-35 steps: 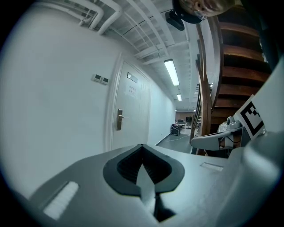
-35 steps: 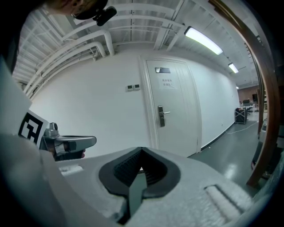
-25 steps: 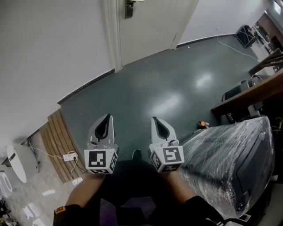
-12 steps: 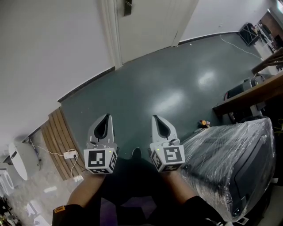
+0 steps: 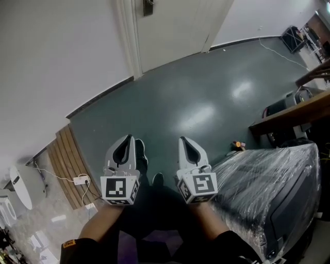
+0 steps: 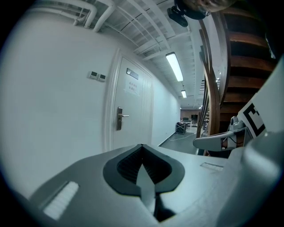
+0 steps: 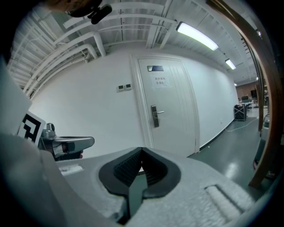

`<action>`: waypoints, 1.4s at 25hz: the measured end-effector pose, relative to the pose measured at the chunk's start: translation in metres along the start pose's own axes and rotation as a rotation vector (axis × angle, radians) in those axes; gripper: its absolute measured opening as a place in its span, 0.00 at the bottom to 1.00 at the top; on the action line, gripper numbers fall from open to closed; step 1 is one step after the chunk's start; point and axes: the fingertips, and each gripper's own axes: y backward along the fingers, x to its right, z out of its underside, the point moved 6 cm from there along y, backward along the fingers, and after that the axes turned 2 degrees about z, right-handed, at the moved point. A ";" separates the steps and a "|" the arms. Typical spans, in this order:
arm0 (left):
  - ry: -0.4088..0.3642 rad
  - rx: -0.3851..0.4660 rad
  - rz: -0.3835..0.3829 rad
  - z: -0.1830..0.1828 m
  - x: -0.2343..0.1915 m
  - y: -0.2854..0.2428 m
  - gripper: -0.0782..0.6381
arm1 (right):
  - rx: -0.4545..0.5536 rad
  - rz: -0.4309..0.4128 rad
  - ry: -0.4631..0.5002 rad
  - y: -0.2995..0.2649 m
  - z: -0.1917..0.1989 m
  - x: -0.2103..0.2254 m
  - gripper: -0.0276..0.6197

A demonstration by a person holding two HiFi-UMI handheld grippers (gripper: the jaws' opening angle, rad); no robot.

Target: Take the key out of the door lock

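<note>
Step in hand: as I judge it, the approach. You stand well back from the door, and nothing has been gripped.
Floor's left edge: wooden slats (image 5: 66, 164) and a white plug adapter (image 5: 81, 181) with its cord lie by the wall. Keep your feet off them as you walk in.
Left gripper (image 5: 125, 139): its jaws are pressed together with nothing between them, held low over the floor just in front of you.
Door (image 5: 178, 28): it stands at the floor's far edge, closed as far as I can tell.
Lock plate (image 5: 148, 7): a dark plate with a lever handle near the door's left edge. It shows in both gripper views (image 6: 120, 118) (image 7: 154, 116).
Key: too small to make out from here. By the task it should sit in that plate, probably under the handle.
Right gripper (image 5: 185, 140): its jaws are also closed on nothing, just beside the left one and level with it.
Floor's right edge: a plastic-wrapped bulk (image 5: 273, 191) sits close at your right. Give it room.
Doing it well: walk up until the plate fills one gripper view. Spread only that gripper's jaws, square them on the key's bow and close firmly. Then draw straight out along the keyway, turning the key to its release position first if it resists.
</note>
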 end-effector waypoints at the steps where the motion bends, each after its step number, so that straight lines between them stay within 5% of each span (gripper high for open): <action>1: 0.006 -0.004 0.008 0.001 -0.001 -0.006 0.13 | -0.003 0.003 0.000 -0.004 0.000 0.002 0.03; 9: 0.001 -0.009 0.107 -0.016 -0.019 -0.086 0.13 | -0.019 0.072 -0.010 -0.059 -0.014 0.029 0.03; 20: 0.012 0.006 0.184 -0.050 -0.096 -0.204 0.13 | -0.010 0.157 0.007 -0.179 -0.066 0.037 0.03; 35: 0.005 0.048 0.081 -0.066 -0.165 -0.262 0.13 | 0.001 0.063 0.051 -0.288 -0.106 0.033 0.03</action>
